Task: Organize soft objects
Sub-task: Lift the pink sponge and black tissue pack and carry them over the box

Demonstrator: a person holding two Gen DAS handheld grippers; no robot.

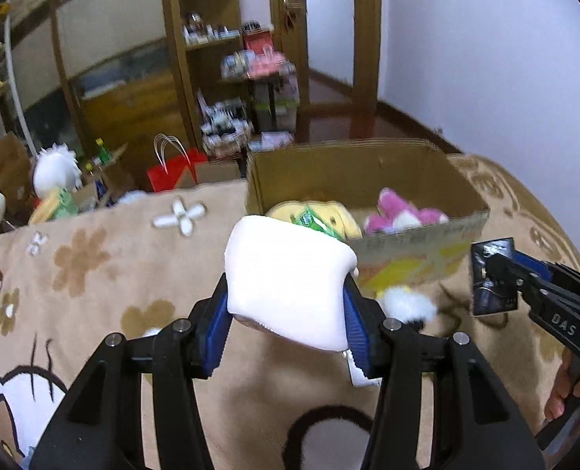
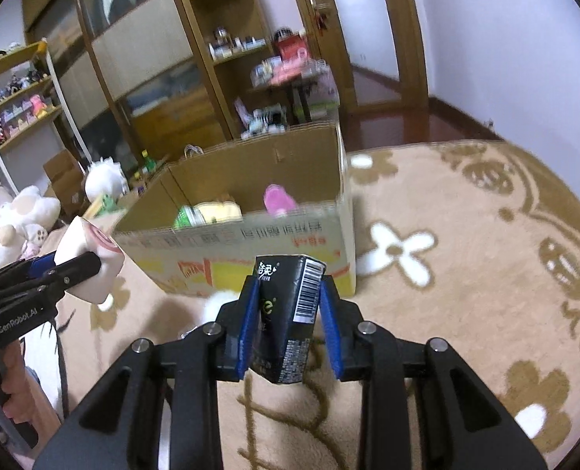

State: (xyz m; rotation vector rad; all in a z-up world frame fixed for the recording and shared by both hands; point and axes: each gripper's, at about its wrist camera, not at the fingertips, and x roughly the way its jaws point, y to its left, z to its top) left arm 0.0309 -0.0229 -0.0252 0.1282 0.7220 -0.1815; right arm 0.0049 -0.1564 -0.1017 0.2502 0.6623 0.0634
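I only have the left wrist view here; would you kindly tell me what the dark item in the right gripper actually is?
Observer: The right gripper is shut on a black carton with a white barcode label.
Operator: Thank you. Does my white block have any marking?
Observer: Yes, the white plush block in the left gripper has a pink swirl on its far end.
Operator: Is the cardboard box printed?
Observer: The cardboard box has red characters along its near wall.

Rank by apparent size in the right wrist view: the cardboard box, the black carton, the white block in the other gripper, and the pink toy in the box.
1. cardboard box
2. black carton, inflated by nearness to the camera
3. white block
4. pink toy, mostly hidden behind the box wall, so its true size is unsure
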